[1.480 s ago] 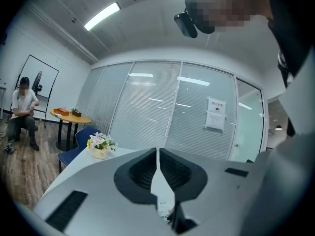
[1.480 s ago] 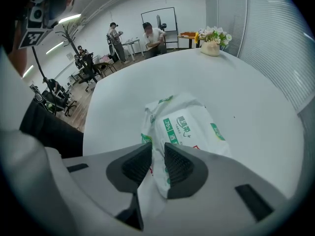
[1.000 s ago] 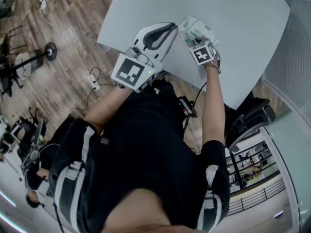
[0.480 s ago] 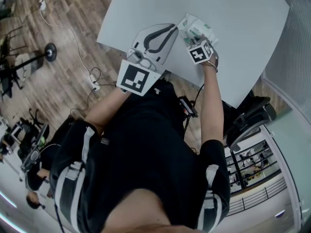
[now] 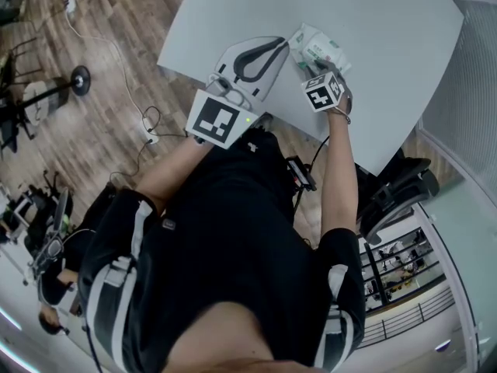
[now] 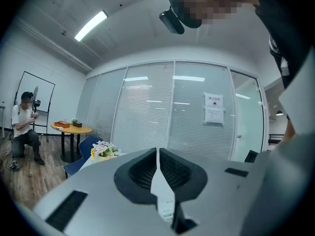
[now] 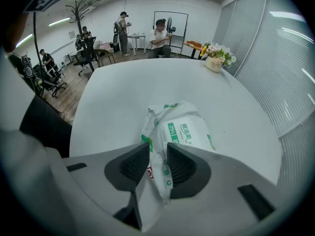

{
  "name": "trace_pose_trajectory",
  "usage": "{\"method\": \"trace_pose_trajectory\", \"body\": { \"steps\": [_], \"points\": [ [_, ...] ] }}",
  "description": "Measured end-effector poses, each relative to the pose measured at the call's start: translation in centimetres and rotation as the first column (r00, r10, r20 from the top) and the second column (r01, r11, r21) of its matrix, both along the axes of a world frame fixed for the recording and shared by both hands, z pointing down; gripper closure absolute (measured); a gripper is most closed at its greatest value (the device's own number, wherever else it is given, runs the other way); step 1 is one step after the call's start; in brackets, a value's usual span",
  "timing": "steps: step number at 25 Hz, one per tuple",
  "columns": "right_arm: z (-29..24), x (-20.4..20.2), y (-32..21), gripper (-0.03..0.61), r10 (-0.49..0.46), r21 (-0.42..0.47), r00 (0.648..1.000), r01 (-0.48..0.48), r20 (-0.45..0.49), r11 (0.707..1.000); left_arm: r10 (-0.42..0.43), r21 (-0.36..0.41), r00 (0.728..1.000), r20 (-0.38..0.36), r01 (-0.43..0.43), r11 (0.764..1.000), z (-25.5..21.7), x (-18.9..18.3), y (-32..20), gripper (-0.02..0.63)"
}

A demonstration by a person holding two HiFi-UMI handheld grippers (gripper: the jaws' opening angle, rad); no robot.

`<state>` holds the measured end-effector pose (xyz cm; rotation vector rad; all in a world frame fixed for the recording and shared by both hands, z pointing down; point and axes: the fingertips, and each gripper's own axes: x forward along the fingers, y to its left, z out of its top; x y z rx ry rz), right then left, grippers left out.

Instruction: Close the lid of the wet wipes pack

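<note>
Pack film [image 6: 165, 200] pinched in left claw [image 6: 157, 149], unseen overhead.

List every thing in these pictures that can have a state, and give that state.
wet wipes pack: lying on the white table, lid flap flat, apparently closed.
right gripper: jaws opening, apart around the pack's near end.
left gripper: jaws closed on a thin white strip with green print.
flower vase: upright near the table's far edge.
</note>
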<state>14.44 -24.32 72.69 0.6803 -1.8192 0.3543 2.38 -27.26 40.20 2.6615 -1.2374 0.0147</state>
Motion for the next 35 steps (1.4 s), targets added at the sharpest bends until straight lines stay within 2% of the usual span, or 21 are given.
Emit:
{"method": "trace_pose_trajectory", "body": {
  "steps": [6, 12, 17, 20, 23, 24, 26, 29, 32, 35],
  "points": [
    [1.0, 0.2, -0.8, 0.453, 0.004, -0.012, 0.999, -0.004, -0.047, 1.0, -0.002, -0.01, 1.0, -0.007, 0.002, 1.0, 0.1, -0.5, 0.0, 0.575],
    [1.4, 0.1, -1.0, 0.459, 0.05, -0.051, 0.998, -0.051, -0.032, 0.997, -0.001, -0.016, 1.0, -0.007, 0.001, 1.0, 0.7, -0.7, -0.3, 0.575],
    [1.1, 0.0, -1.0, 0.457, 0.039, -0.051, 0.999, -0.041, -0.035, 0.998, -0.004, -0.022, 1.0, -0.012, 0.003, 1.0, 0.4, -0.7, -0.1, 0.575],
    [0.3, 0.1, -1.1, 0.452, 0.059, -0.052, 0.998, -0.058, 0.007, 0.997, 0.0, -0.016, 1.0, -0.008, 0.0, 1.0, 0.2, -0.4, 0.2, 0.575],
    [-3.6, 0.5, -1.8, 0.47, 0.163, 0.06, 0.979, -0.171, 0.124, 0.983, -0.002, -0.004, 1.0, -0.01, 0.002, 1.0, -0.5, -0.4, 0.8, 0.575],
    [-5.9, 0.6, -2.0, 0.486, 0.205, 0.107, 0.962, -0.227, 0.182, 0.968, -0.005, 0.002, 1.0, -0.011, 0.005, 1.0, -0.8, -0.4, 1.1, 0.575],
    [-11.4, 1.1, -1.9, 0.519, 0.275, 0.197, 0.91, -0.345, 0.31, 0.918, -0.012, 0.013, 1.0, -0.016, 0.012, 1.0, -1.6, -0.4, 1.7, 0.575],
    [-20.4, 2.2, -0.6, 0.536, 0.325, 0.3, 0.811, -0.504, 0.487, 0.81, -0.016, 0.033, 1.0, -0.019, 0.016, 0.999, -2.7, -0.2, 2.9, 0.575],
    [-27.8, 3.3, 2.1, 0.545, 0.327, 0.373, 0.737, -0.61, 0.592, 0.699, -0.017, 0.056, 1.0, -0.02, 0.018, 0.998, -4.1, -0.2, 4.5, 0.575],
    [-32.7, 3.6, 5.1, 0.545, 0.296, 0.423, 0.695, -0.662, 0.655, 0.619, -0.02, 0.073, 0.999, -0.025, 0.022, 0.997, -5.2, -0.2, 6.2, 0.575]
  ]
}}
